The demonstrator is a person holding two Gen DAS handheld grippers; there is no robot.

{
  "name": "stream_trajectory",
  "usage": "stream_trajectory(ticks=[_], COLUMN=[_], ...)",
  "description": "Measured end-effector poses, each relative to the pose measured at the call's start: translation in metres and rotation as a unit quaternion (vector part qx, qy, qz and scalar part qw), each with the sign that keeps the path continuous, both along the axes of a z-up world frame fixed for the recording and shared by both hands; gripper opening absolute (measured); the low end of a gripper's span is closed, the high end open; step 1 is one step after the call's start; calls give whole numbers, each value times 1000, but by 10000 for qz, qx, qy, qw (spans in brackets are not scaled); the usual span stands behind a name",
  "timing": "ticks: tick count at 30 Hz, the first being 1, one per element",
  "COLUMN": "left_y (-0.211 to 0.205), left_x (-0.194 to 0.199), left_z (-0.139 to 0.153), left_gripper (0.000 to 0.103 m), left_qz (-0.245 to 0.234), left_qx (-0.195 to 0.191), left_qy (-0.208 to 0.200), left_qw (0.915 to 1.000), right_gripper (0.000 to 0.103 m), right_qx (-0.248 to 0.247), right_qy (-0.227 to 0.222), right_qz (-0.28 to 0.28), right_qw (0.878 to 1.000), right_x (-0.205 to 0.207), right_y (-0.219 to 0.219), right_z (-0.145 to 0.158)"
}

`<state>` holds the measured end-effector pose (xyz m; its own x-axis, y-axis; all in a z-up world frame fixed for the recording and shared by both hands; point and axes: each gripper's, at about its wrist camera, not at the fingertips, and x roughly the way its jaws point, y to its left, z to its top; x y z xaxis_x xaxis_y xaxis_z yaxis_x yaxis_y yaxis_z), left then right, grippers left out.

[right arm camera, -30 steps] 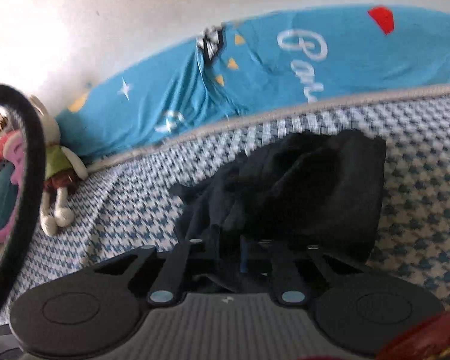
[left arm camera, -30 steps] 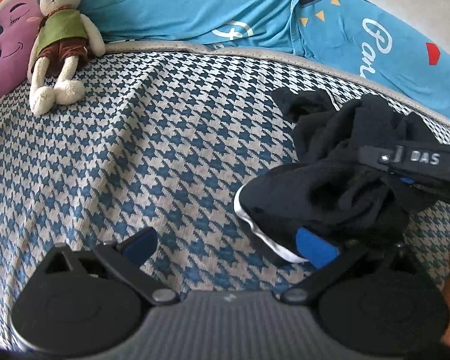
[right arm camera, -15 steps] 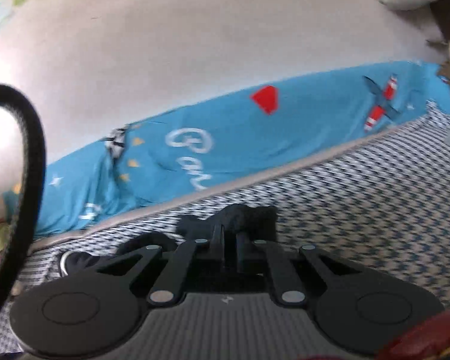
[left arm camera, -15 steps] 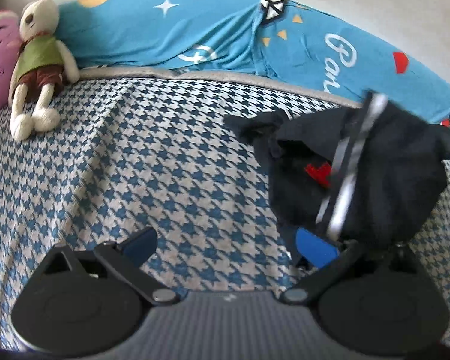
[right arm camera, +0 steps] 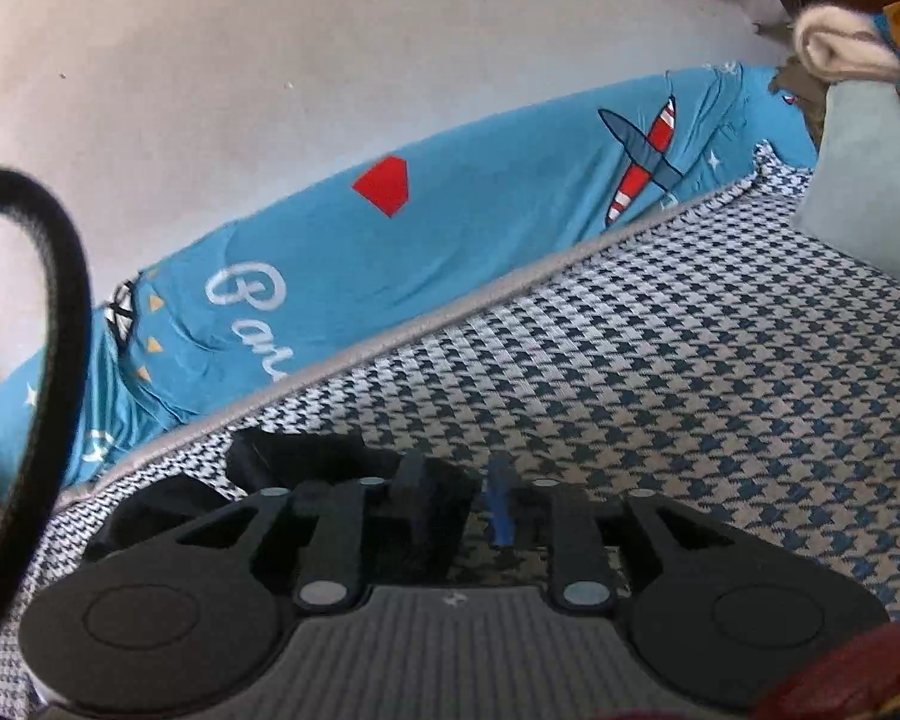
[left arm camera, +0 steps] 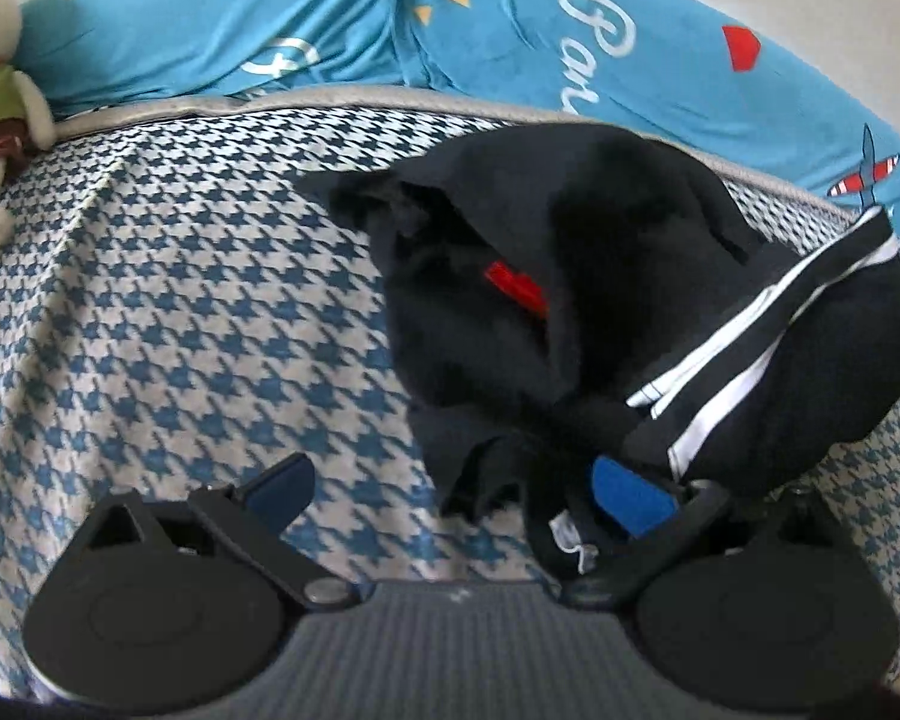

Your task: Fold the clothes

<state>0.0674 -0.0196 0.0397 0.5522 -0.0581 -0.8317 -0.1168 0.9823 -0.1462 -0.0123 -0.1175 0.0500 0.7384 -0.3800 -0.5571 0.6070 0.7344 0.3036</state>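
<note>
A crumpled black garment (left arm camera: 642,300) with white stripes and a red tag lies on the houndstooth bed cover (left arm camera: 150,312), right of centre in the left wrist view. My left gripper (left arm camera: 450,480) is open; its right blue pad (left arm camera: 627,492) sits under a hanging fold of the garment, its left pad (left arm camera: 282,483) over bare cover. In the right wrist view my right gripper (right arm camera: 453,501) has its jaws slightly apart, and the black garment (right arm camera: 294,456) shows just beyond and left of the fingertips. I cannot tell if the right gripper holds cloth.
A blue printed sheet (left arm camera: 510,18) runs along the back of the bed against a white wall (right arm camera: 330,60). A stuffed rabbit (left arm camera: 0,96) lies at the far left. A pale cushion (right arm camera: 870,192) and rolled cloth stand at the right end.
The right gripper's jaws, shut on the garment a second ago, have parted slightly and swung right. The garment has turned over, showing white stripes and red tag, nearer the left gripper.
</note>
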Motion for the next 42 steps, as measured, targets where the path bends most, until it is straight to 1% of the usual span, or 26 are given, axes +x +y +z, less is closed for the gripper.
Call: stream_trajectory(ticks=[4,7,10,12,14,20,23,26,28,29,33,34,36,37,38,41,42], left_y=[-7,-13,-19,-24,-28,-33,-33,-32,-30,-28,-14,-11,-5,-2,1,6,7], left_x=[4,5,5,3,3,1,-1,-2,-4,-4,-5,-4,-3,-3,-1,4,6], left_z=[-6,-10,-12,-13,-13,-11,-7,-4,-1,1,11,13,15,15,15,14,13], left_gripper=[103,103,103,103,103,103,103,103,103,103,103,103,103,103,103,103,103], left_qz=[-55,-125,-257,-369,-453,-620,-707,-825,-847,-843,-627,-542,-337,-249,-177,-34,-1], left_qx=[55,88,122,132,141,35,-40,-159,-215,-228,-183,-126,-15,-12,-43,-105,-109], left_qy=[63,72,66,51,38,-28,-105,-143,-190,-214,-381,-421,-480,-485,-474,-436,-425], left_qw=[10000,9999,9996,9992,9989,9981,9974,9964,9960,9959,9971,9976,9983,9985,9987,9990,9990], right_gripper=[29,31,36,37,37,38,43,45,46,50,57,58,64,65,65,65,60], right_qx=[338,533,513,561,553,575,606,667,780,848,1029,997,866,782,693,334,226], right_qy=[-237,-504,-610,-600,-427,23,317,603,693,702,756,807,942,1013,1087,1369,1466], right_qz=[520,1040,1526,1784,1974,2251,2334,2362,2426,2464,2653,2721,2881,2945,3000,2943,2884], right_qw=[9978,9919,9851,9805,9778,9726,9700,9675,9645,9629,9557,9537,9490,9470,9452,9453,9460], right_x=[-1,-1,1,2,6,14,19,22,23,24,24,24,25,25,26,26,27], right_y=[1,7,17,22,29,36,39,40,39,39,39,41,48,52,56,63,64], right_z=[1,3,6,5,3,-10,-19,-29,-34,-35,-41,-42,-45,-46,-47,-53,-55])
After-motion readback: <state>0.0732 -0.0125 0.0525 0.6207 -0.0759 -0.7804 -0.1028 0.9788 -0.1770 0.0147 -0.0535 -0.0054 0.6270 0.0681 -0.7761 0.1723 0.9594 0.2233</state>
